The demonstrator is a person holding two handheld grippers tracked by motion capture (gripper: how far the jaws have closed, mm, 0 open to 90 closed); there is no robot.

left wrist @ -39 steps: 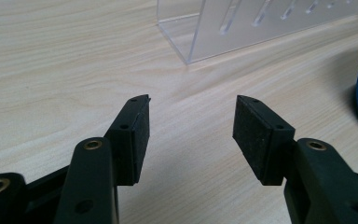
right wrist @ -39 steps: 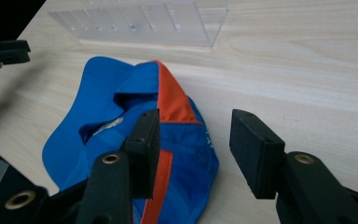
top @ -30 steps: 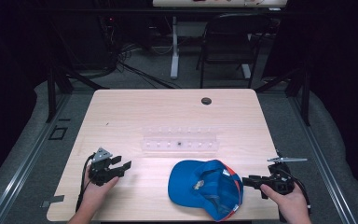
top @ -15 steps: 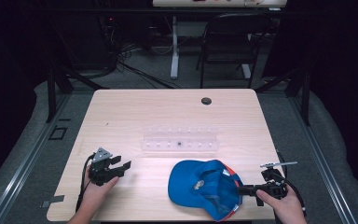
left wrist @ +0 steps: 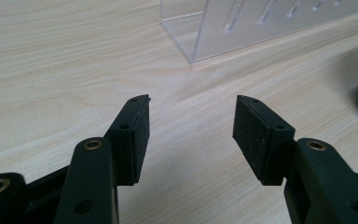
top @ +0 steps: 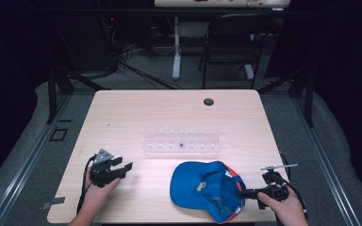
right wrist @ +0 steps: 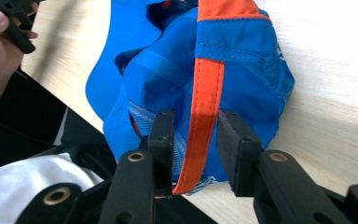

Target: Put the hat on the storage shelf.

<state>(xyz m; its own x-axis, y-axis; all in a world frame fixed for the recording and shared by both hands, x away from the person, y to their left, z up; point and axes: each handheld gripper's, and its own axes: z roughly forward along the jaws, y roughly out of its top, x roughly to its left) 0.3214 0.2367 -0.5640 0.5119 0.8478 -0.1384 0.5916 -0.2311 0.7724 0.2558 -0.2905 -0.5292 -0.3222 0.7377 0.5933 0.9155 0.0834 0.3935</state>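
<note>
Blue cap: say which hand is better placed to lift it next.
Right. The right tongs already straddle the blue cap at its orange edge and have just been closing on it. The left tongs stand open over bare table, well away from the cap.

In the right gripper view, the jaws covered the near rim of the blue cap (right wrist: 168, 79), so whether the pads pressed its orange band (right wrist: 207, 88) could not be told. The left gripper view's right edge cut the cap to a blue sliver. In the high view, the clear rack's (top: 181, 141) small contents were too tiny to identify.
</note>
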